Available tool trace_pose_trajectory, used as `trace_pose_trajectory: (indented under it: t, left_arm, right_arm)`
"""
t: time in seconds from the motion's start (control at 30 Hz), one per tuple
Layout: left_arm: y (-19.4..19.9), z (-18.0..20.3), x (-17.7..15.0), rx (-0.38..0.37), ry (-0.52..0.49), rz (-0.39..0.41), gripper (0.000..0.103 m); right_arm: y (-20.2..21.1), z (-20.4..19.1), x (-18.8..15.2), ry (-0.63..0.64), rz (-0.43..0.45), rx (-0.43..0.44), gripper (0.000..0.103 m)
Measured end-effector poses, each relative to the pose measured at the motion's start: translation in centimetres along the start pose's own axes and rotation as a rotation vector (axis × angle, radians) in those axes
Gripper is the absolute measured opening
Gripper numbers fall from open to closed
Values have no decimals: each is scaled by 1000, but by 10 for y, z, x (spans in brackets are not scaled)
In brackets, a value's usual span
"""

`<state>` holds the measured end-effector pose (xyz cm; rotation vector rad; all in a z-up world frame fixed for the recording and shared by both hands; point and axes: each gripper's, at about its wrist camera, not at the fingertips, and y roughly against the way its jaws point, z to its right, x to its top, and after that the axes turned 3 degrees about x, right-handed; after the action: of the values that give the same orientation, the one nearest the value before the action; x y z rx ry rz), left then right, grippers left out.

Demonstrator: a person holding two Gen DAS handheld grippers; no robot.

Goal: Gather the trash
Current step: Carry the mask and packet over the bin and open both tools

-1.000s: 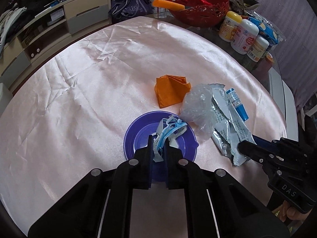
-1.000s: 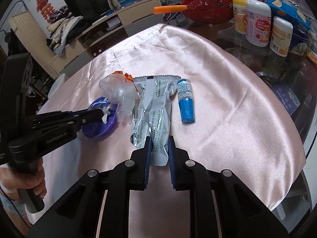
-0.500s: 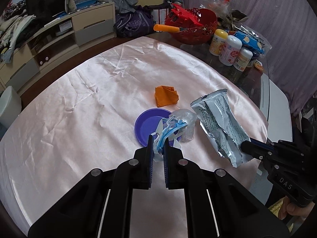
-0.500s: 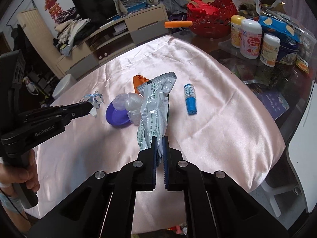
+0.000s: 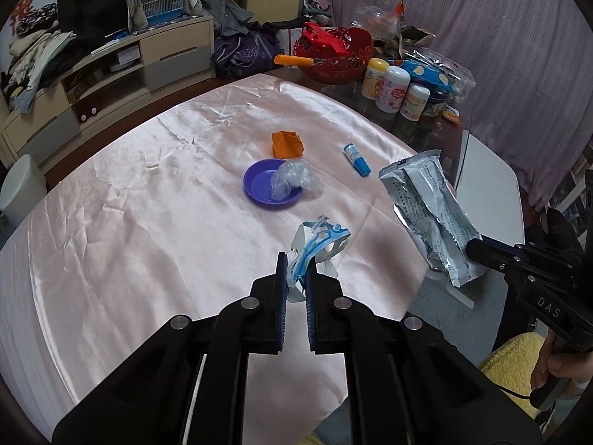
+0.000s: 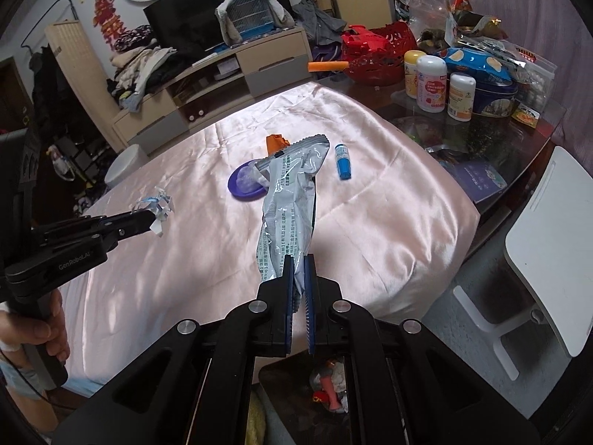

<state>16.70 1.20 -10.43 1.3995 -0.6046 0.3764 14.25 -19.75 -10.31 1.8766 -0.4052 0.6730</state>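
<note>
My left gripper (image 5: 296, 265) is shut on a crumpled blue and white scrap (image 5: 320, 244), held above the pink tablecloth near its front edge; it also shows in the right wrist view (image 6: 157, 209). My right gripper (image 6: 299, 265) is shut on a long silver foil wrapper (image 6: 289, 200), lifted off the table; the wrapper shows in the left wrist view (image 5: 430, 218). On the cloth lie a purple plate (image 5: 259, 185) with clear crumpled plastic (image 5: 292, 180), an orange wrapper (image 5: 287, 144) and a blue tube (image 5: 356, 159).
A bin with trash in it (image 6: 330, 389) stands below my right gripper at the table edge. A red basket (image 5: 335, 61), bottles (image 5: 393, 89) and snack packs crowd the table's far right. A white chair (image 6: 548, 244) stands to the right, a white bin (image 5: 20, 189) to the left.
Both grippers have pulled back and up from the table with their trash. The scrap has left the purple plate and the foil wrapper hangs clear of the cloth.
</note>
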Motion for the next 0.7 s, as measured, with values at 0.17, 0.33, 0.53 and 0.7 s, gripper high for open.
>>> trace_pose_trajectory:
  t: [0.17, 0.33, 0.53, 0.7]
  left_arm:
    - [13, 17, -34, -41, -20, -4, 8]
    - [9, 37, -64, -113, -33, -27, 8]
    - [-9, 64, -100, -175, -50, -73, 8]
    - [-35, 89, -139, -200, -88, -148, 8]
  right_arm:
    - [23, 2, -29, -11, 7, -30, 7]
    - [30, 20, -62, -50, -30, -68, 7]
    - [32, 37, -100, -99, -73, -99, 7]
    - [24, 53, -132, -156, -125, -110, 7]
